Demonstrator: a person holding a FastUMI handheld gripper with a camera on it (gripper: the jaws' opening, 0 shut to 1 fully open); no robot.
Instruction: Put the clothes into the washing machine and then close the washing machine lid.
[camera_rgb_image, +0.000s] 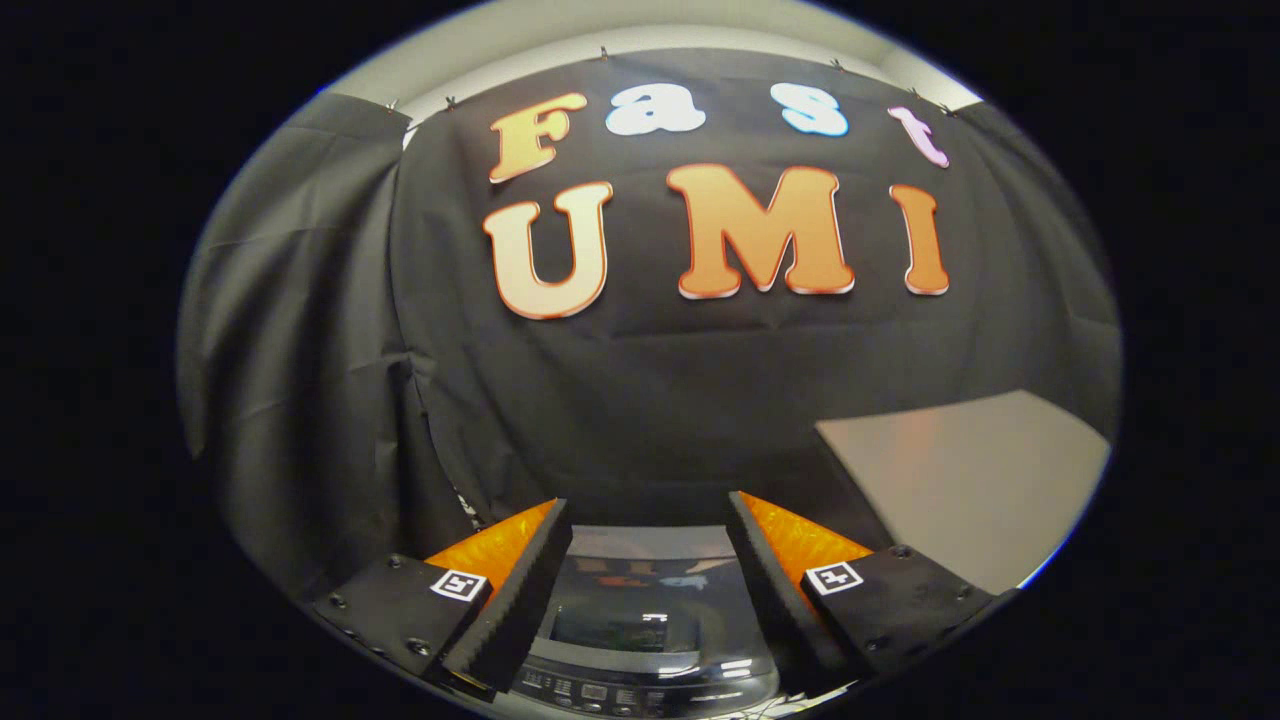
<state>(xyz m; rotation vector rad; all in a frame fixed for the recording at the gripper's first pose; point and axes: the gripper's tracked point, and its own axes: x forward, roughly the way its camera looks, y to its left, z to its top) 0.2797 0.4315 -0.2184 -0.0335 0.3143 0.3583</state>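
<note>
Claw (650, 520) level above washing machine (645, 640), its 2 fingers (520, 590) spread apart, nothing between.

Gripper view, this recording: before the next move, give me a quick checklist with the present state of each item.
1. Claw open with nothing between the fingers: ok, the fingers stand wide apart and hold nothing.
2. Washing machine in sight: ok, its top lies below and between the fingers.
3. Lid state: it looks closed, a dark glossy panel lying flat with reflections on it; not ok for loading.
4. Control panel clear of the fingers: ok, nothing touches it.
5. Clothes located: cannot tell.
6. Grey table beside the machine: bare on the part seen, ok as free space.
</note>
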